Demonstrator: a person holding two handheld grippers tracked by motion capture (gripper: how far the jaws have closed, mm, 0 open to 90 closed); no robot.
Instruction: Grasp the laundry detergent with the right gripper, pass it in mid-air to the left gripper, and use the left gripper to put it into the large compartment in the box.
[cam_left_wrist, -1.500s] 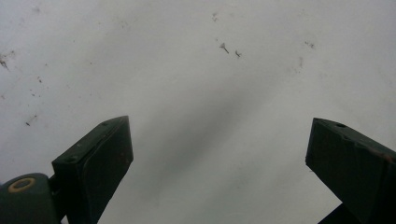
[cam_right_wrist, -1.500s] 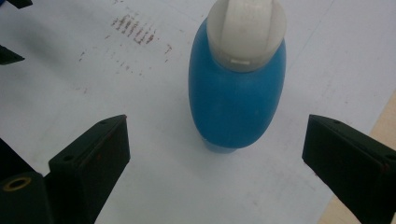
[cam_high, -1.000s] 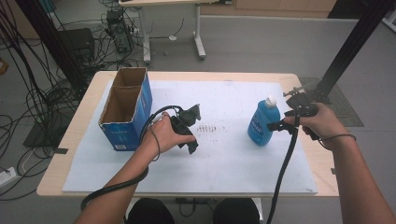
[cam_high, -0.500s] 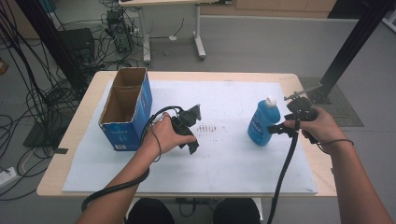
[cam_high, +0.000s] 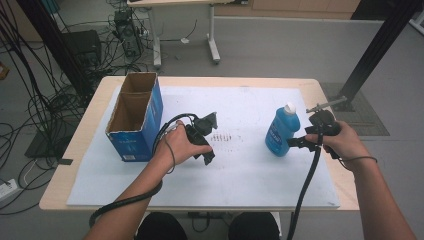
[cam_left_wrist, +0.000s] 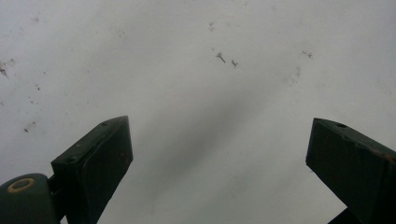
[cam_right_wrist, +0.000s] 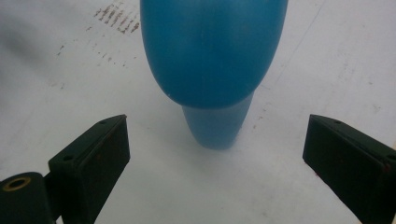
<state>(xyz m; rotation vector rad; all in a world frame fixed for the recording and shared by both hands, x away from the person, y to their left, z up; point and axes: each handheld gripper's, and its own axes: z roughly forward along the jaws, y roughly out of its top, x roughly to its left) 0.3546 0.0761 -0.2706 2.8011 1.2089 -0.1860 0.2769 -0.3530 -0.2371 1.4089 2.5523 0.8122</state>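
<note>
**Blue bottle within reach, grip not yet made**

Blue plastic, tall and narrow-footed: the bottle (cam_high: 282, 132) stands upright on the white sheet (cam_high: 250, 170) at the right of the bench (cam_high: 95, 117), just ahead of the right gripper (cam_high: 296, 142), whose jaws stand wide with nothing pressed between them. A nudge from one jaw before the other could tip it, and a high grip on the curved shoulder might slip. The left gripper (cam_high: 209, 135) hovers open over the sheet, beside the cardboard box (cam_high: 136, 120). The bottle's cap and base are cut off in the right gripper view, its label is unreadable, and its fill level cannot be judged.
</note>
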